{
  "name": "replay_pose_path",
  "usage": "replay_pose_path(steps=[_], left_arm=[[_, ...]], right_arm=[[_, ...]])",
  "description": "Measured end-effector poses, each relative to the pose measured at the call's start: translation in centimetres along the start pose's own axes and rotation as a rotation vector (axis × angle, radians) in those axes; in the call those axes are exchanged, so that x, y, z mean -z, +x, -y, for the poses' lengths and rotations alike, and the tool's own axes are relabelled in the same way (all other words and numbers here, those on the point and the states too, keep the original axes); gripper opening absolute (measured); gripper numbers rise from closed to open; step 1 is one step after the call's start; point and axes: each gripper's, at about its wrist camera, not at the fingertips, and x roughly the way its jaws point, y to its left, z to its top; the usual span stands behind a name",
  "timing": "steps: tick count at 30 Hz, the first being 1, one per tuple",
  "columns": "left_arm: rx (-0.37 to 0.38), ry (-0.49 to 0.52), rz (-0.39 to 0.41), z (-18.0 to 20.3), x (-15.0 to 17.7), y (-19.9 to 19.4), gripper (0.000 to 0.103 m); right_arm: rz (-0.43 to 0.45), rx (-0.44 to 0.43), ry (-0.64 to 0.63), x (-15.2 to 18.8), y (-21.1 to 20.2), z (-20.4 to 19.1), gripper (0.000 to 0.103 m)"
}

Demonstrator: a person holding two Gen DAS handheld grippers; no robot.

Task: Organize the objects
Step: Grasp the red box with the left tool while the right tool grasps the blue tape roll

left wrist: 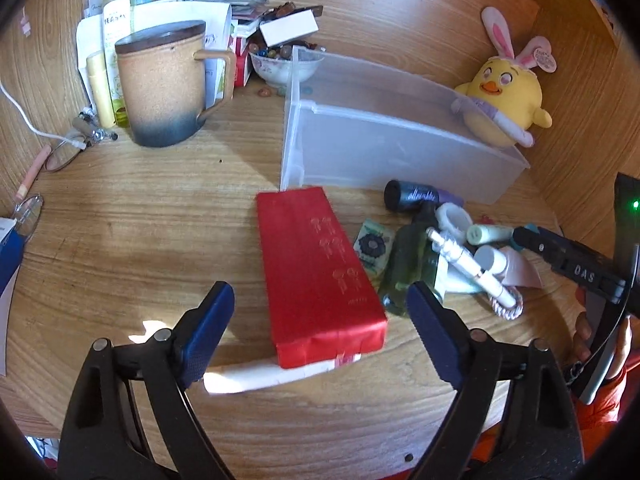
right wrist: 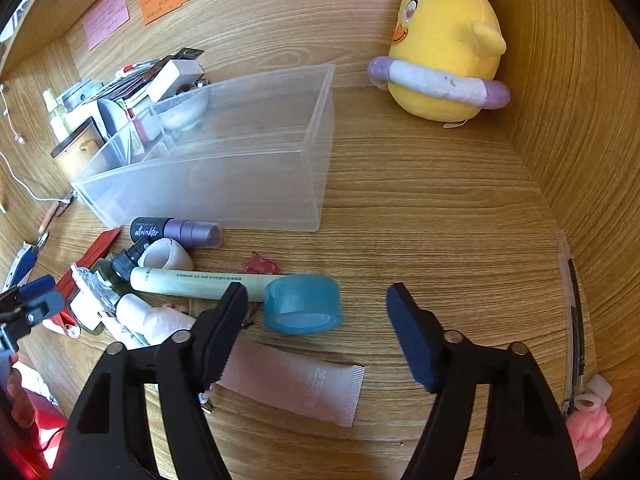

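My left gripper [left wrist: 320, 312] is open and straddles the near end of a red box [left wrist: 316, 272] that lies on the wooden desk. A clear plastic bin [left wrist: 400, 140] stands behind it, empty in its large compartment. My right gripper [right wrist: 316, 308] is open just above a blue tape roll [right wrist: 302, 304]. A pale green tube [right wrist: 200, 282], a pink tube [right wrist: 296, 384], a black and purple spray bottle [right wrist: 176, 232] and a white ring-shaped thing [right wrist: 166, 254] lie in a pile at its left. The bin also shows in the right wrist view [right wrist: 224, 152].
A brown lidded mug [left wrist: 164, 88], bottles, papers and a bowl of beads [left wrist: 280, 64] crowd the back left. A yellow plush chick [right wrist: 444, 44] stands at the back right by the wooden wall. Glasses [left wrist: 60, 156] and a white cable lie at the left.
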Motion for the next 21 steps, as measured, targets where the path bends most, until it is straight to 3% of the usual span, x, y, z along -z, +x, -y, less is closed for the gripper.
replay_pose_path(steps=[7,10,12,21], left_arm=[[-0.018,-0.043,-0.019,-0.9,0.7,1.2,0.071],[-0.016,-0.047,-0.013,-0.8,0.6,1.3,0.059],[-0.039,-0.051,0.000,-0.8,0.7,1.3,0.058],[-0.083,-0.073,0.059,-1.9,0.4,-0.6,0.058]], right_arm=[[-0.003,-0.010,0.014,0.0,0.4,-0.1,0.046],[0.006,-0.008,0.014,0.0,0.4,-0.2,0.041],[0.008,-0.007,0.016,0.0,0.4,-0.1,0.036],[0.052,-0.005,0.039,0.0,-0.9,0.5,0.036]])
